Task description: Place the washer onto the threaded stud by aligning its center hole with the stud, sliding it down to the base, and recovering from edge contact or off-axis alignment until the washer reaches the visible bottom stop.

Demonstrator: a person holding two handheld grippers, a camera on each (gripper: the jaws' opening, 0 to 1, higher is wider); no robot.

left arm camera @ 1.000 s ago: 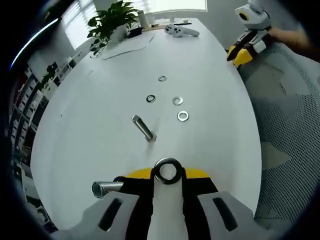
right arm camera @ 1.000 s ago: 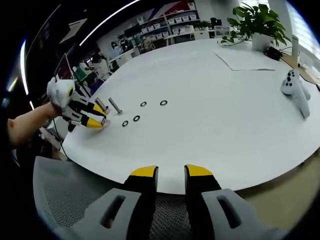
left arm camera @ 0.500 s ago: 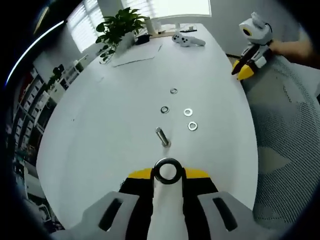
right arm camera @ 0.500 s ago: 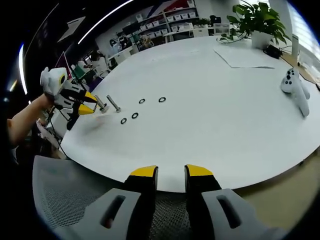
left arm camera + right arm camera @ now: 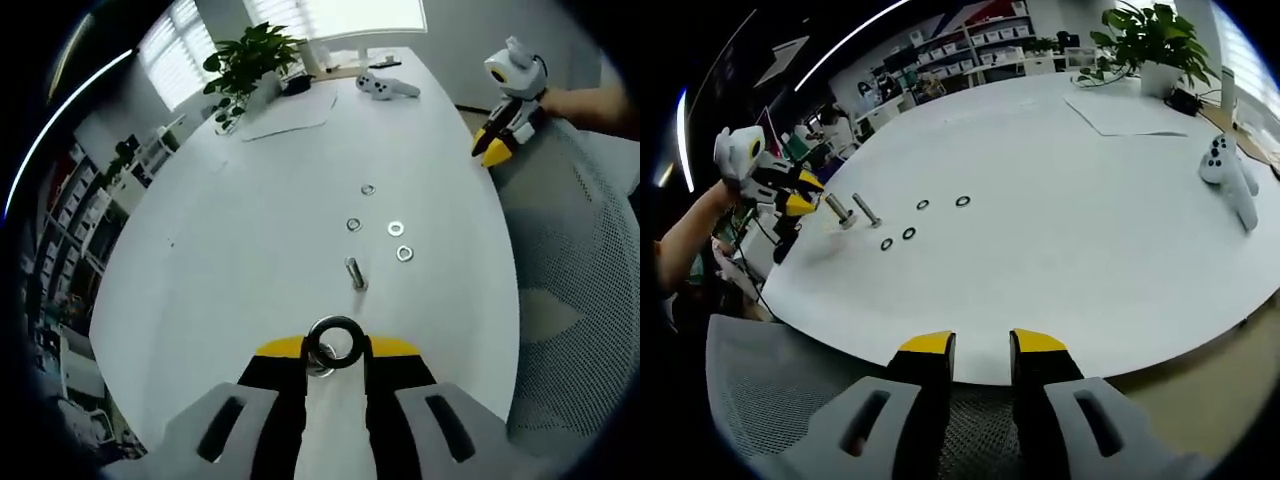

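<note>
My left gripper (image 5: 335, 350) is shut on a steel washer (image 5: 311, 345), held flat at its yellow jaw tips. A bit of a threaded stud (image 5: 318, 367) shows through and under the ring. A second stud (image 5: 354, 273) lies on the white table (image 5: 230, 260) just beyond. In the right gripper view the left gripper (image 5: 803, 192) hovers over the nearer stud (image 5: 840, 211), beside the other stud (image 5: 868, 210). My right gripper (image 5: 975, 347) stands open off the table's edge, nothing between its jaws; it also appears far right (image 5: 493, 148).
Several loose washers (image 5: 396, 229) lie past the studs, also seen as dark rings (image 5: 908, 233). At the far end sit a white controller (image 5: 1230, 185), paper (image 5: 290, 118) and a potted plant (image 5: 255, 60). A mesh chair (image 5: 570, 300) borders the table.
The left gripper has lifted away from the table with the washer and swung so the nearer stud now sits under the ring. The right gripper has stayed put.
</note>
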